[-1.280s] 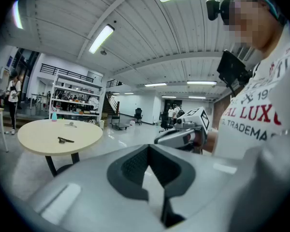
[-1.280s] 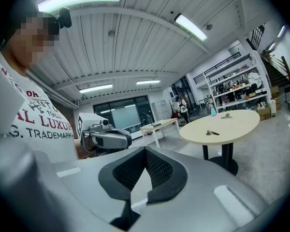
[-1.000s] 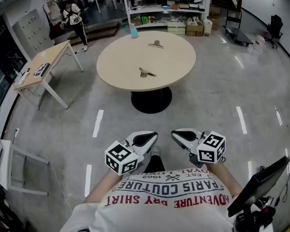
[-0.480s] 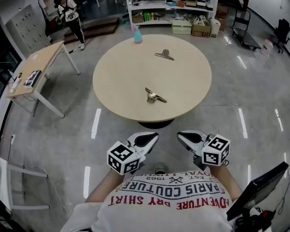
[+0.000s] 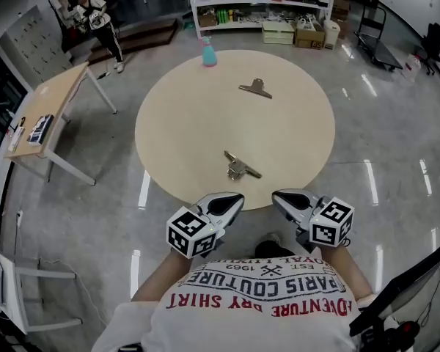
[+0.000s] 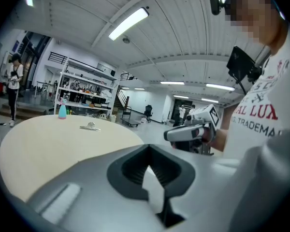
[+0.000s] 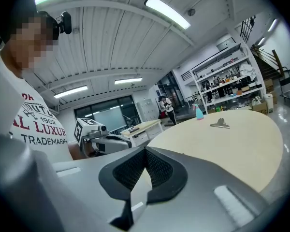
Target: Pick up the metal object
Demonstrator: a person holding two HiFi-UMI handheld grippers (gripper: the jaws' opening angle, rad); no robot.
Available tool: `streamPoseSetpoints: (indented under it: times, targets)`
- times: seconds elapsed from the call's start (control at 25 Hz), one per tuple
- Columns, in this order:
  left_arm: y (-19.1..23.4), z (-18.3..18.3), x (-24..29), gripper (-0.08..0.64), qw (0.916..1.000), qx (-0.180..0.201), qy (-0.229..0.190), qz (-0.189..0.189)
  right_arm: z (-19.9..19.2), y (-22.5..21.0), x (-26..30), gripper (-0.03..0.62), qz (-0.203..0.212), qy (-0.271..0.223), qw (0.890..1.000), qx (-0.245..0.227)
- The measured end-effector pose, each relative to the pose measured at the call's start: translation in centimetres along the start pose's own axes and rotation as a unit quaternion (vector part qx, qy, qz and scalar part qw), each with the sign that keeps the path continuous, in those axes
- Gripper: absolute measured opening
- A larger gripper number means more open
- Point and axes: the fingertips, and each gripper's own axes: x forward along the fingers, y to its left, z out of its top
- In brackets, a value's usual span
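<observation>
A small metal clamp-like object [image 5: 240,167] lies on the round beige table [image 5: 183,123], close to its near edge. A second metal clip [image 5: 256,88] lies farther back; it also shows as the clip [image 6: 90,126] and the clip [image 7: 220,124]. My left gripper [image 5: 235,199] and right gripper [image 5: 280,199] hover side by side just off the table's near edge, short of the nearer object. Both are shut and hold nothing. The left gripper's jaws [image 6: 150,167] meet, and so do the right gripper's [image 7: 144,169]. Neither gripper view shows the nearer object.
A blue spray bottle [image 5: 207,52] stands at the table's far edge. A wooden desk [image 5: 51,112] is to the left, shelving [image 5: 257,6] behind, and a person [image 5: 95,17] stands far left. Grey floor surrounds the table.
The table has come much closer in the head view: the person has stepped toward it. Both grippers now sit at its near edge. Their jaws look unchanged.
</observation>
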Motion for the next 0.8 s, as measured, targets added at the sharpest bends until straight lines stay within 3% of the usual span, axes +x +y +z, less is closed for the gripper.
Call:
streamPoseSetpoints:
  times: [0.28, 0.48, 0.64, 0.72, 0.8]
  targets:
    - [2.4, 0.5, 2.9, 0.003, 0.9996, -0.009, 0.021, 0.017, 1.6, -3.8, 1.0, 0.000, 0.013, 0.004, 1.000, 0.013]
    - [7.5, -2.3, 5.6, 0.006, 0.9951, 0.002, 0.068, 0.071, 1.3, -6.9, 1.3, 0.000, 0.014, 0.014, 0.999, 0.029]
    - [12.6, -6.0, 9.2, 0.182, 0.9874, 0.003, 0.121, 0.102, 0.5, -9.9, 0.7, 0.000, -0.002, 0.029, 0.999, 0.046]
    - [15.7, -9.3, 11.5, 0.334, 0.9789, 0.019, 0.168, 0.115, -0.1, -11.6, 0.1, 0.000, -0.014, 0.038, 0.997, 0.058]
    - [18.0, -12.8, 13.2, 0.360, 0.9684, 0.027, 0.217, 0.120, -0.7, -13.0, -0.3, 0.000, -0.023, 0.046, 0.996, 0.067]
